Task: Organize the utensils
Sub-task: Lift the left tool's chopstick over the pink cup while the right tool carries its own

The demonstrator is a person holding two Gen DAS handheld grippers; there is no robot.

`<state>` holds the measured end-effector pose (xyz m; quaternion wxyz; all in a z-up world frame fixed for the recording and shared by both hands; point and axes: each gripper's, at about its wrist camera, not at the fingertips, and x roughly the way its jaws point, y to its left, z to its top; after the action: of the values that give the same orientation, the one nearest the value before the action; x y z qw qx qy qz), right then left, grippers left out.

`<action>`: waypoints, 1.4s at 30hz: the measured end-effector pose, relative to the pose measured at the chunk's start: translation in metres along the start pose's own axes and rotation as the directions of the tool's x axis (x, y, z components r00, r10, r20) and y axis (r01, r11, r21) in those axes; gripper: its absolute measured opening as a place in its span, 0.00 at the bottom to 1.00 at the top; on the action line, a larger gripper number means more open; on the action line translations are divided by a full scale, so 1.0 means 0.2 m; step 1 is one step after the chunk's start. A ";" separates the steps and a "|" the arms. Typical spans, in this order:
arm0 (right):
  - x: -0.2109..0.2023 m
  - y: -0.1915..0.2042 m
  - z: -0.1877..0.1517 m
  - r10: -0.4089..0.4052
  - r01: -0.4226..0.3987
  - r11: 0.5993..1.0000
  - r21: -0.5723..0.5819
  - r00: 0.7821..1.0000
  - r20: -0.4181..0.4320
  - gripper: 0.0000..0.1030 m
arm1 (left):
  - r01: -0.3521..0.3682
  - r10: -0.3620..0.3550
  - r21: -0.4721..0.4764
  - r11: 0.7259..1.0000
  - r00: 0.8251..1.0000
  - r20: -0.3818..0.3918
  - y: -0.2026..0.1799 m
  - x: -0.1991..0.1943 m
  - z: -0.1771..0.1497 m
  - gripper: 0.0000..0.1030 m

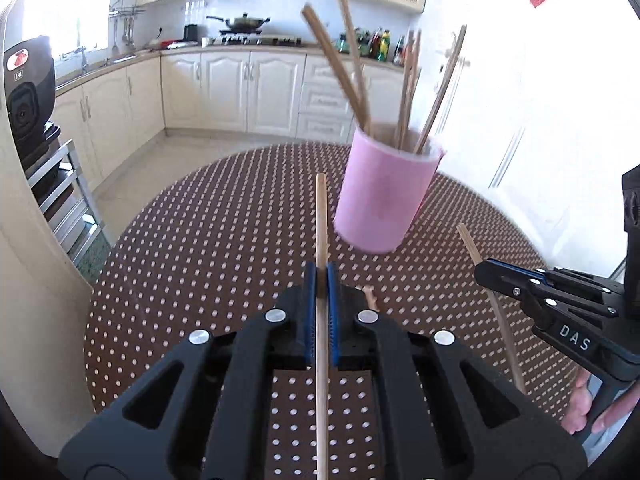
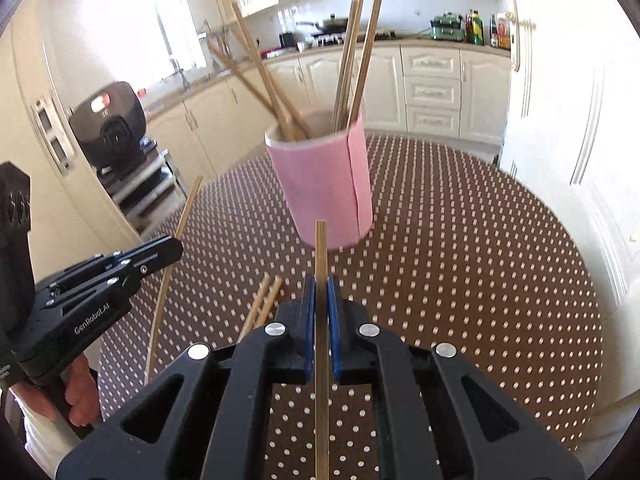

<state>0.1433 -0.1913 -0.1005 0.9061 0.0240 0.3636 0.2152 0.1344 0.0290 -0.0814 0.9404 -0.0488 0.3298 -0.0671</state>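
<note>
1. The left gripper (image 1: 321,276) has its blue-padded fingers clenched on a pale wooden chopstick (image 1: 321,216), tip pointing forward above the brown dotted tabletop (image 1: 200,240).
2. The right gripper (image 2: 321,288) is likewise clamped on a second wooden chopstick (image 2: 321,248), upright between the pads.
3. The pink cylindrical holder (image 2: 324,188) stands just ahead on the tabletop, with several chopsticks leaning inside.
4. To do the step well, each stick should probably be lifted above the rim, tipped steeper, and lowered into an open gap.
5. One hand at a time seems wiser; crowding could knock the holder.
6. Loose chopsticks (image 2: 262,304) lie on the tabletop near the right gripper, waiting.
</note>
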 end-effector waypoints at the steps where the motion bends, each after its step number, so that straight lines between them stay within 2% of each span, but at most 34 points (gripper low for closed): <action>1: -0.02 0.00 0.01 0.004 -0.004 1.000 0.004 1.000 0.015 0.05 | 0.000 0.000 0.004 1.000 1.000 0.006 0.00 -0.01 0.01 0.06; 6: -0.11 -0.01 0.06 0.020 -0.023 0.999 0.028 0.993 0.115 0.05 | -0.015 0.013 0.035 0.999 0.998 0.061 -0.05 -0.06 0.05 0.06; 12: -0.20 -0.04 0.10 0.011 -0.020 0.999 0.039 0.975 0.224 0.05 | -0.014 0.009 0.050 0.999 0.995 0.104 -0.09 -0.10 0.12 0.06; 23: -0.30 0.00 0.21 -0.029 0.012 0.998 0.054 0.940 0.340 0.05 | -0.017 0.006 0.068 0.998 0.987 0.158 -0.15 -0.15 0.22 0.06; 34: -0.36 0.00 0.35 -0.029 -0.007 0.997 0.083 0.907 0.421 0.05 | -0.008 -0.012 0.092 0.996 0.976 0.216 -0.22 -0.23 0.32 0.06; 42: -0.43 0.00 0.47 -0.026 -0.019 0.996 0.088 0.876 0.482 0.05 | 0.008 -0.039 0.111 0.994 0.960 0.278 -0.28 -0.30 0.42 0.06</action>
<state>0.1512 -0.2163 0.0253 0.9663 0.1171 0.1360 0.1844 0.1363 -0.0136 0.0283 0.9779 -0.0107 0.1890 -0.0886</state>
